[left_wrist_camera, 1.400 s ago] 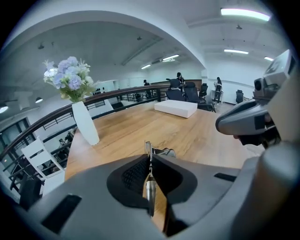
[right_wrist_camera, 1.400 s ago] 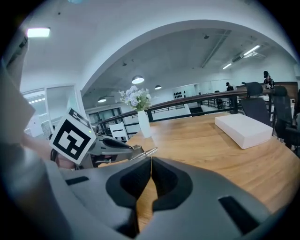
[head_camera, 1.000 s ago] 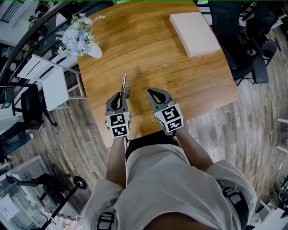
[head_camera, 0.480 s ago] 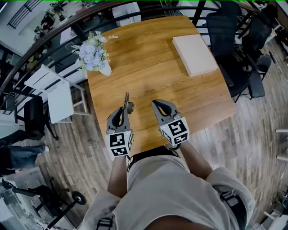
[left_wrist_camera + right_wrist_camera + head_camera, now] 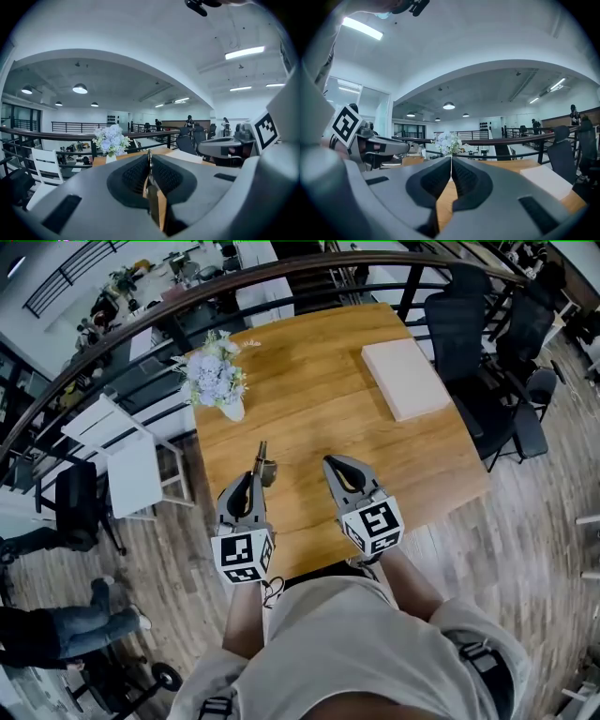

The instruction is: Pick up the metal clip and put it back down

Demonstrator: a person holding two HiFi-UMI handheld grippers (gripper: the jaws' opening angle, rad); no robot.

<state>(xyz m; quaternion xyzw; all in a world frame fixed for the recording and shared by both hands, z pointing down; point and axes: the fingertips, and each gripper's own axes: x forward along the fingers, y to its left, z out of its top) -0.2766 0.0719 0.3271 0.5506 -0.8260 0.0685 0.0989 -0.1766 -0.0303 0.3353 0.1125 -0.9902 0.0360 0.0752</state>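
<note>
My left gripper [image 5: 251, 476] is shut on the metal clip [image 5: 263, 461], whose narrow metal end sticks out past the fingertips over the near left part of the wooden table [image 5: 319, 399]. In the left gripper view the clip [image 5: 149, 174] stands on edge, pinched between the dark ribbed pads [image 5: 136, 176]. Beside it, my right gripper [image 5: 331, 463] is shut with nothing in it; its pads [image 5: 461, 176] meet in the right gripper view. Both grippers point away from me, roughly level.
A white vase of pale flowers [image 5: 218, 381] stands at the table's far left. A flat white box [image 5: 406, 378] lies at the far right. A dark railing [image 5: 281, 282] runs behind the table, with office chairs [image 5: 469, 315] to the right and a white chair [image 5: 131, 465] to the left.
The head view has tilted up and shows more beyond the table. Both grippers stay side by side, and the left one keeps hold of the clip.
</note>
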